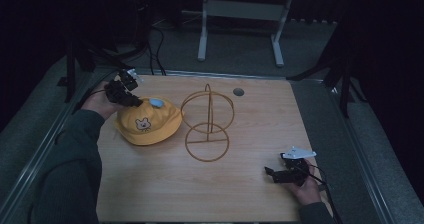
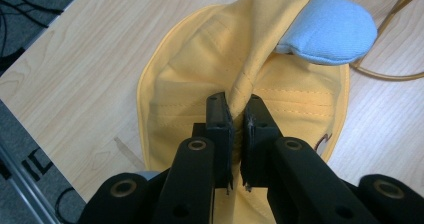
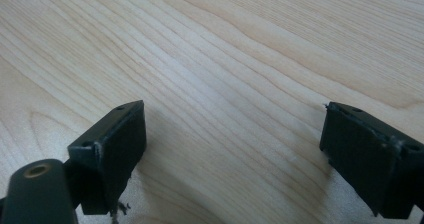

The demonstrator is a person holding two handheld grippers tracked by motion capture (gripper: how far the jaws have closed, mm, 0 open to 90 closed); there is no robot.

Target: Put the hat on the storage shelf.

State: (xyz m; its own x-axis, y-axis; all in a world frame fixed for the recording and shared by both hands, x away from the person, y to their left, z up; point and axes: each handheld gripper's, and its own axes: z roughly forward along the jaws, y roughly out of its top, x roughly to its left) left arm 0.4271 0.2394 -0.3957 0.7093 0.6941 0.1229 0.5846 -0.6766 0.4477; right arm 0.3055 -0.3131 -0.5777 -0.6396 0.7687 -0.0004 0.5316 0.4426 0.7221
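Pinching yellow hat fold, left gripper fingers closed; right gripper fingers wide, empty.

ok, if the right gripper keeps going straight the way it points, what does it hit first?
Probably just the light wooden tabletop: the open right gripper looks down at bare wood between its jaws.

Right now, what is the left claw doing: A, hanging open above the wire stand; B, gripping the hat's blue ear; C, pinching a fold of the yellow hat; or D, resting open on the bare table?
C: the left claw is closed on a raised fold of the yellow hat, with the blue ear lying free beyond it.
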